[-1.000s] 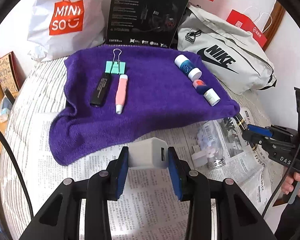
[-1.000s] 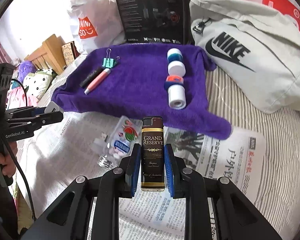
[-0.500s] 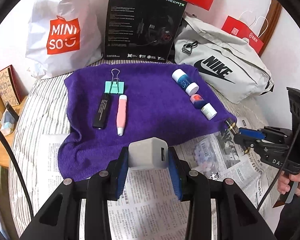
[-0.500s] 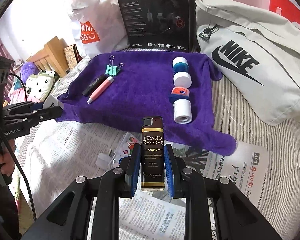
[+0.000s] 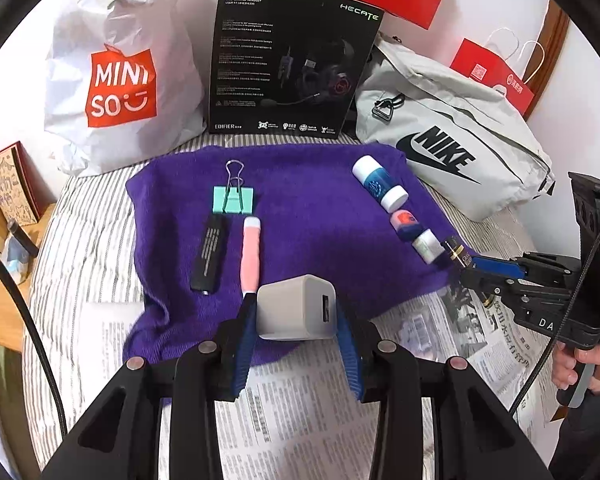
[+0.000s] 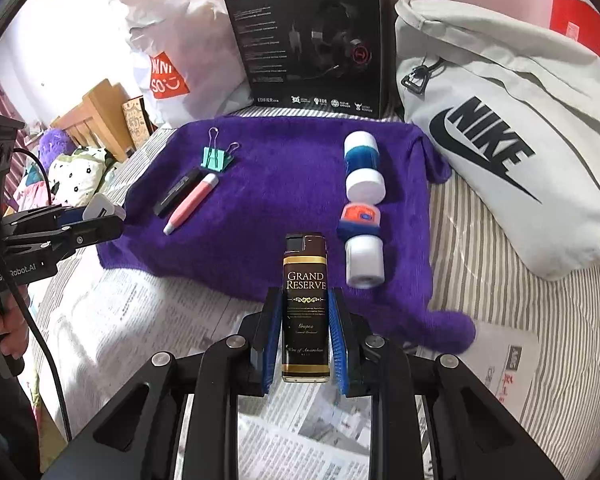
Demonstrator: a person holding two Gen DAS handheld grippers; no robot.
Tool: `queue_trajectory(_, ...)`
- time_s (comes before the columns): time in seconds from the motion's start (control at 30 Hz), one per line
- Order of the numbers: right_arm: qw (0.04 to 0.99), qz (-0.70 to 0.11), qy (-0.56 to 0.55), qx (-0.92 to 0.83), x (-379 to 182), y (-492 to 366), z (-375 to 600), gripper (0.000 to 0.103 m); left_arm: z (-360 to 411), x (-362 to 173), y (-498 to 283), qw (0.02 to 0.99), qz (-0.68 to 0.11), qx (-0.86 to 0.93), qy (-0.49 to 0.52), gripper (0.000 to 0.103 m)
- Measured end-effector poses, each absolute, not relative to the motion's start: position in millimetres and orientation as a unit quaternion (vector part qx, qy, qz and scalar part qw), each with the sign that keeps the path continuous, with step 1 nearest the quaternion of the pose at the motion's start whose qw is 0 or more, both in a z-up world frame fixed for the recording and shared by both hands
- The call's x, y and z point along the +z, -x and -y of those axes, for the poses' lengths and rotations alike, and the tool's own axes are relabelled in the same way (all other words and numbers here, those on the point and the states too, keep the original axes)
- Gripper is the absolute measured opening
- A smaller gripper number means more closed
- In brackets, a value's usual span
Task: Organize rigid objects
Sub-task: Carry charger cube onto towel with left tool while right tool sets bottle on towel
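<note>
My left gripper [image 5: 296,312] is shut on a white USB charger cube [image 5: 298,307], held over the near edge of a purple towel [image 5: 308,216]. My right gripper [image 6: 305,320] is shut on a dark lighter [image 6: 305,304] labelled Grand Reserve, just short of the towel's [image 6: 284,184] front right edge. On the towel lie a green binder clip [image 5: 233,196], a black stick [image 5: 211,257] and a pink pen [image 5: 250,254] at the left. Two small bottles lie in a line at the right, one blue and white [image 5: 379,184], one with an orange label [image 5: 414,234].
Newspaper [image 5: 308,408] covers the striped bed in front of the towel, with a clear packet of pills [image 5: 418,326] on it. Behind stand a white Miniso bag [image 5: 120,80], a black headset box [image 5: 292,64] and a grey Nike bag [image 5: 452,152]. A hand [image 5: 580,368] holds the right gripper's handle.
Both grippers have moved forward toward the towel with their objects still held. The charger now hangs over the towel's near edge, and the lighter has come close to the orange-label bottle.
</note>
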State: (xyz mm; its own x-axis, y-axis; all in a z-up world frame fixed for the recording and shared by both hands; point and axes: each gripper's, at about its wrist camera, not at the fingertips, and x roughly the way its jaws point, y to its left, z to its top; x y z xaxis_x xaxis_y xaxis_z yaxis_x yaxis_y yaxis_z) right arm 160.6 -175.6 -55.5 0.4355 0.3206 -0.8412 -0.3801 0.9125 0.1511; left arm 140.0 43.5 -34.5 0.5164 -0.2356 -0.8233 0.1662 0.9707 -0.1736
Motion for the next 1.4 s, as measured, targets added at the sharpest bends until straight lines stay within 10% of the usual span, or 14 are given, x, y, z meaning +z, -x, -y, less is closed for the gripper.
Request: queue_trajectory(1.4, 0.830, -0.508, 0.089, 0.211, -110, -229, 133, 0.024, -7, -104, -282, 0.846, -0.514, -0.141, -0.024, 0.036)
